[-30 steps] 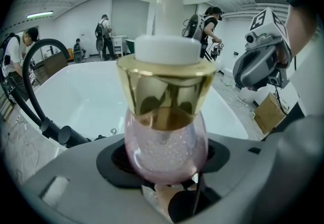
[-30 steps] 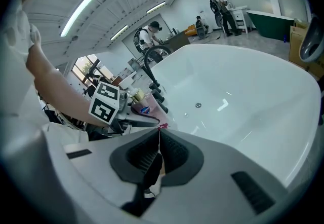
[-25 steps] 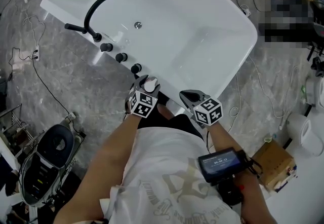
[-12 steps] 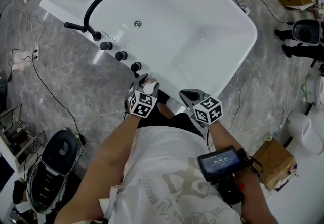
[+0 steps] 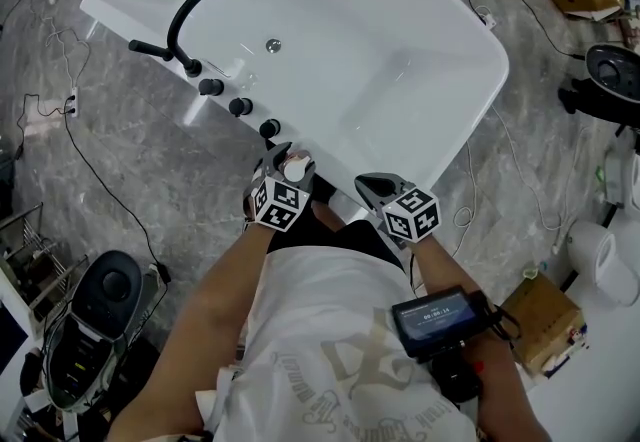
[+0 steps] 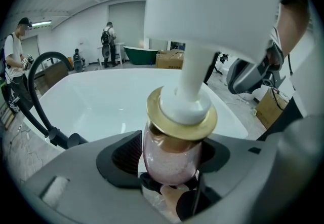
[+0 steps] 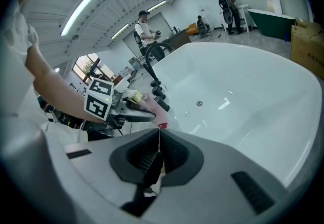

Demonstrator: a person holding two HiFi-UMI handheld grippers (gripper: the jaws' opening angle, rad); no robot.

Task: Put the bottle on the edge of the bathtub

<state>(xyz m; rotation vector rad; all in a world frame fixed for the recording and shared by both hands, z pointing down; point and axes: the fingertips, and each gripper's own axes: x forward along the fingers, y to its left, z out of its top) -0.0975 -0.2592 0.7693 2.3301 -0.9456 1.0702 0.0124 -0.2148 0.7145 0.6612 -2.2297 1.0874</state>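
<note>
Bottle [image 6: 174,162], pink with a gold collar, sits upright, clenched in the left gripper's [image 5: 290,160] jaws at the bathtub's [image 5: 497,60] near edge, just beside the black knobs [image 5: 240,110]; right gripper [image 7: 158,142] jaws pressed together on nothing, near that edge; open basin beyond.

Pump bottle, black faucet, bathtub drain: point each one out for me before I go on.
pump bottle [image 6: 171,162], left gripper view, on its pink body below the gold collar.
black faucet [image 5: 177,25], head view, on the arched spout.
bathtub drain [image 5: 273,46], head view, on the round metal cap in the tub floor.
</note>
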